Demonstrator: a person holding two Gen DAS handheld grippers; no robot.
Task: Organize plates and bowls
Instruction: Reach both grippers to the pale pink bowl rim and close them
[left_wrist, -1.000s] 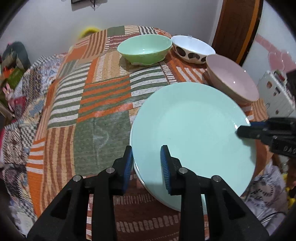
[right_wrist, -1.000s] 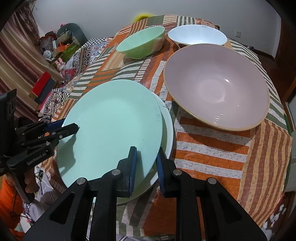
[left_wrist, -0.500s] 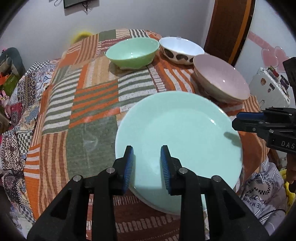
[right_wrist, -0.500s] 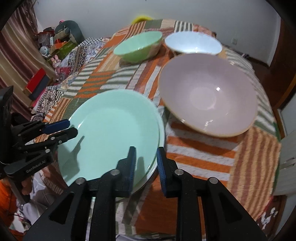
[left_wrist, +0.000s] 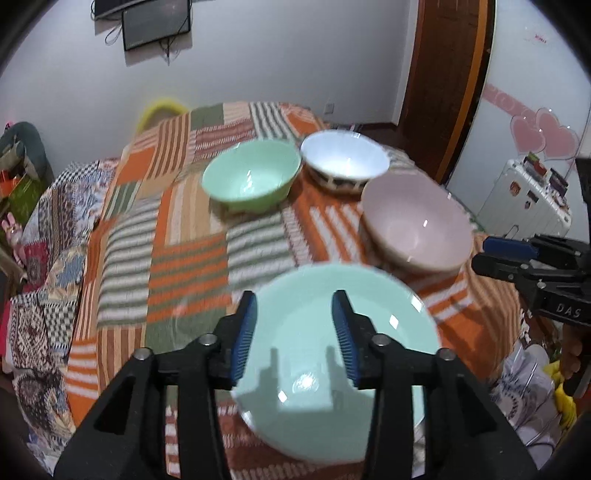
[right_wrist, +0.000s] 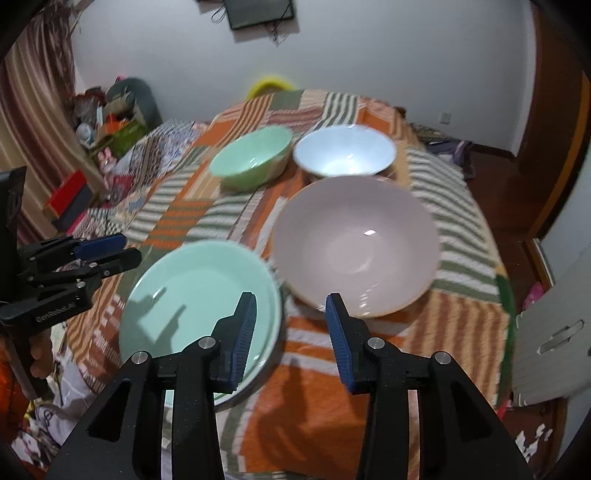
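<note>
While both grippers hang above the patchwork-covered table (left_wrist: 184, 236), the scene reads thus:
Left gripper (left_wrist: 294, 334): fingers partly spread, having just been opening, nothing between them; the mint plate lies below, untouched.
Right gripper (right_wrist: 290, 332): fingers likewise parted after just opening, empty, over the cloth between the plate's rim and the pink bowl.
Mint plate (right_wrist: 199, 295): flat at the table's near edge, atop another plate whose rim peeks out beneath.
Pink bowl (right_wrist: 356, 245): upright, just beside the plate.
Green bowl (left_wrist: 251, 179): farther back, upright.
White bowl (left_wrist: 345, 160): just beside the green bowl, behind the pink one.
</note>
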